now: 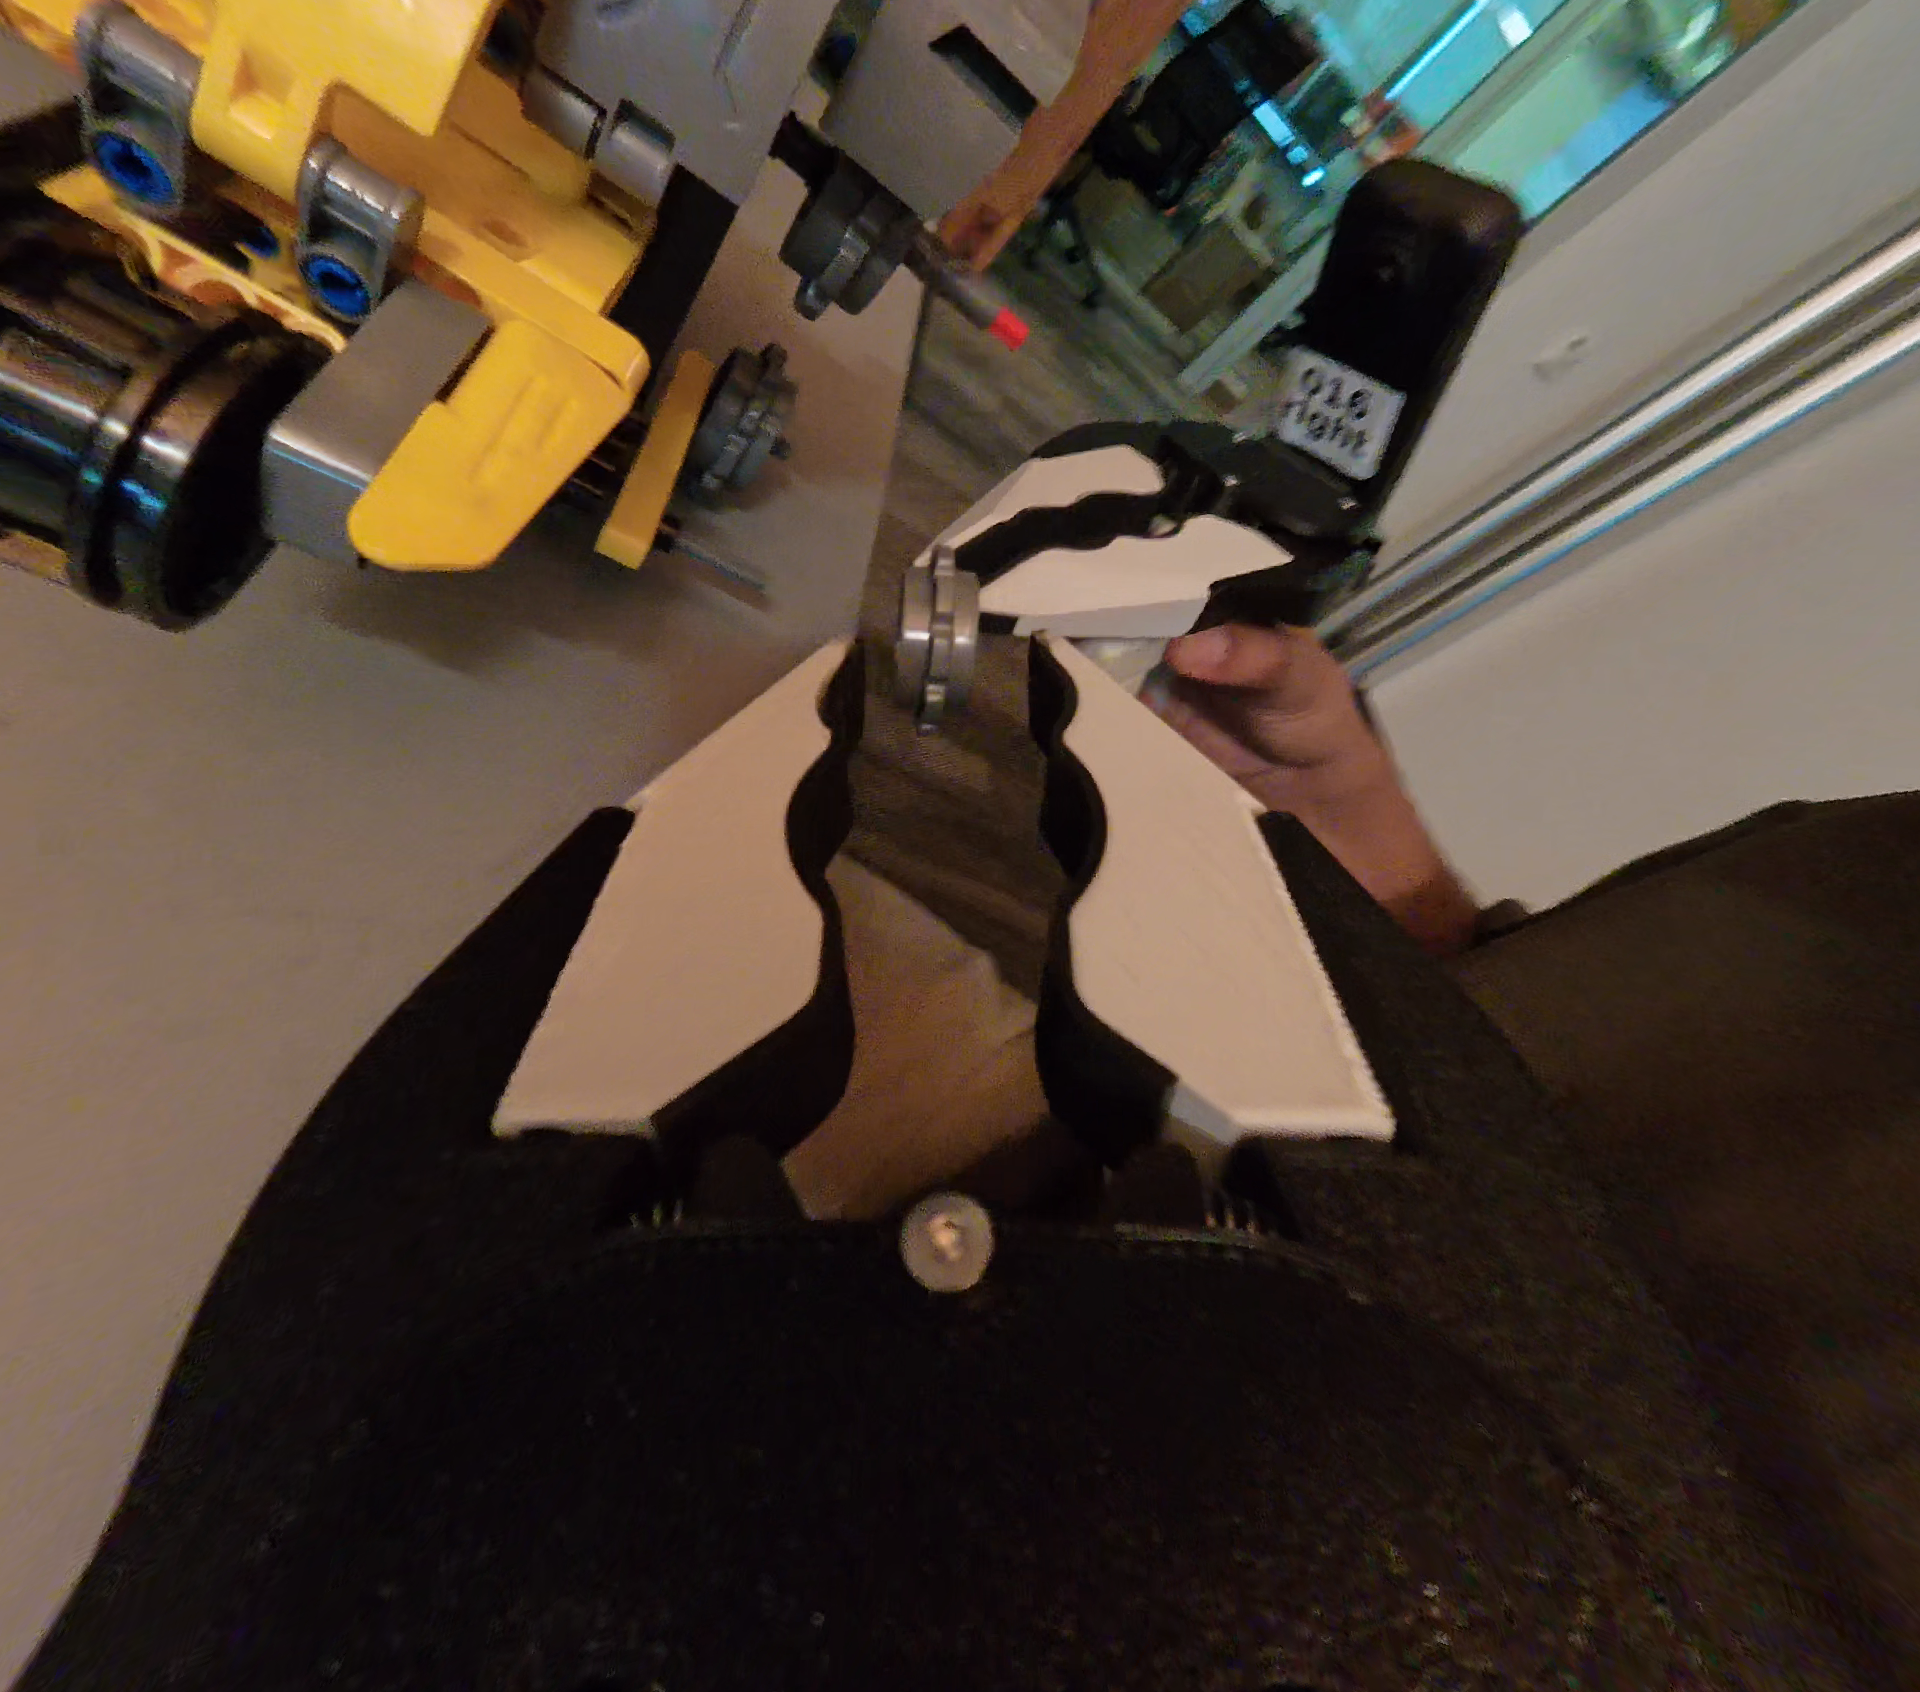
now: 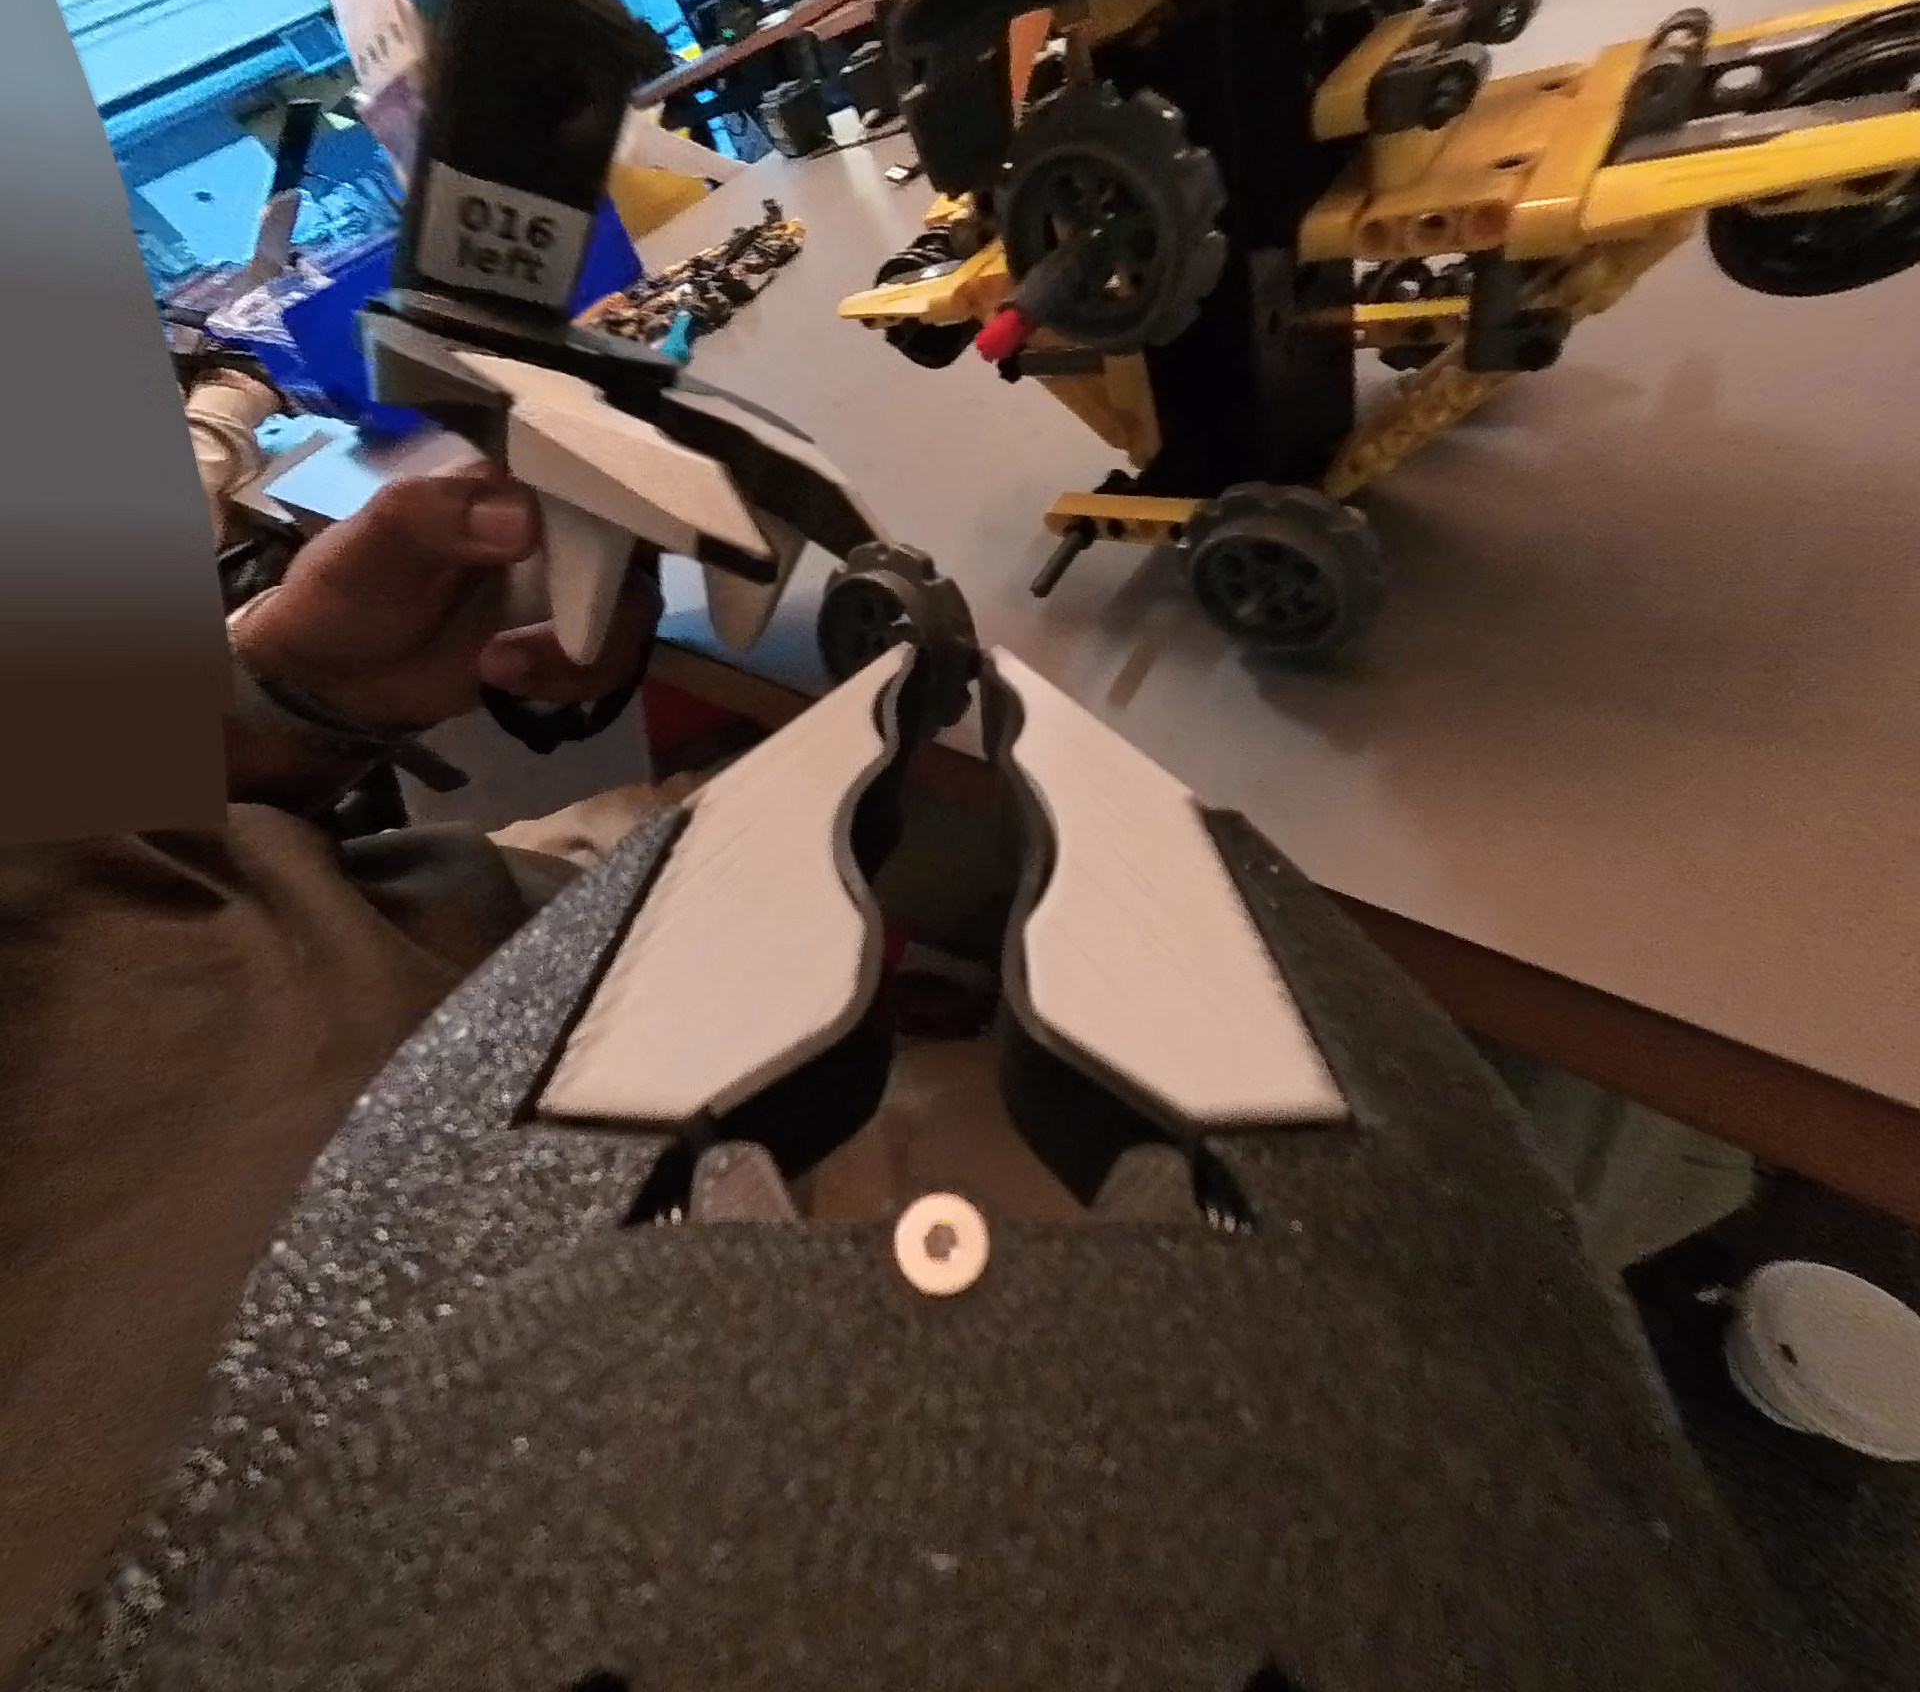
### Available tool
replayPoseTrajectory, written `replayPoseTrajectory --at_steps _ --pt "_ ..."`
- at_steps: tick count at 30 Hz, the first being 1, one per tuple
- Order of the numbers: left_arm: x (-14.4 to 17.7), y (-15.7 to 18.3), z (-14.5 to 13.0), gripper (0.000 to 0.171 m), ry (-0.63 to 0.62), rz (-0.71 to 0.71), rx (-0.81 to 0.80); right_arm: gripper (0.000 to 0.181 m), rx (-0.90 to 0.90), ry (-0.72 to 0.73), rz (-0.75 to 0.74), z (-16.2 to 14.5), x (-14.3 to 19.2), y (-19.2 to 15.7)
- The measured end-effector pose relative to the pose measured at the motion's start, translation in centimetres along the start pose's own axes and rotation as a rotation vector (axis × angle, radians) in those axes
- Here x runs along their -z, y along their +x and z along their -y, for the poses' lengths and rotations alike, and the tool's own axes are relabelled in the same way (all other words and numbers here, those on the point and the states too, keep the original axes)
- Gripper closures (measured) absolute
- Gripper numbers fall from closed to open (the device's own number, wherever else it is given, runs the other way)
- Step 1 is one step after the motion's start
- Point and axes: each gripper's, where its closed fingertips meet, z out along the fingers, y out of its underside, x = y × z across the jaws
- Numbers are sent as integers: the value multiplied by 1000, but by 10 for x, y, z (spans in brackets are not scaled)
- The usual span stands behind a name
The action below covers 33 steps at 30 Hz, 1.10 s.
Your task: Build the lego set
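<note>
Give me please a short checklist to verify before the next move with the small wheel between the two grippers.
1. Right gripper grip on the small wheel: ok, jaws shut on its tyre.
2. Left gripper: ok, open, the wheel sits between its fingers with a gap on each side.
3. Yellow model vehicle apart from both grippers: ok, it stands on the grey table, untouched.
4. Wheel clear of the table: cannot tell, it is near the edge.
5. Sharp view: not ok, both views are blurred.

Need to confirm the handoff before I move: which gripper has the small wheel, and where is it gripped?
The right gripper pinches the small grey toy wheel by its tread at its fingertips. The left gripper is open around it, not gripping.
</note>
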Motion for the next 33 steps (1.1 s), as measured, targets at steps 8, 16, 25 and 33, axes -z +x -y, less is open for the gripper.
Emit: replayPoseTrajectory --at_steps 8,16,25,33 --pt "-3 -22 -6 144 -112 261 -261 171 245 -152 -135 -2 -9 17" --pt "-7 -34 -4 154 -146 338 -283 171 327 -200 -150 -1 -20 22" --pt "-12 -37 -7 161 -173 359 -309 171 184 -107 -120 -1 -16 26" --pt "-13 -33 -6 165 -163 364 -363 171 149 -110 -118 -6 -13 26"
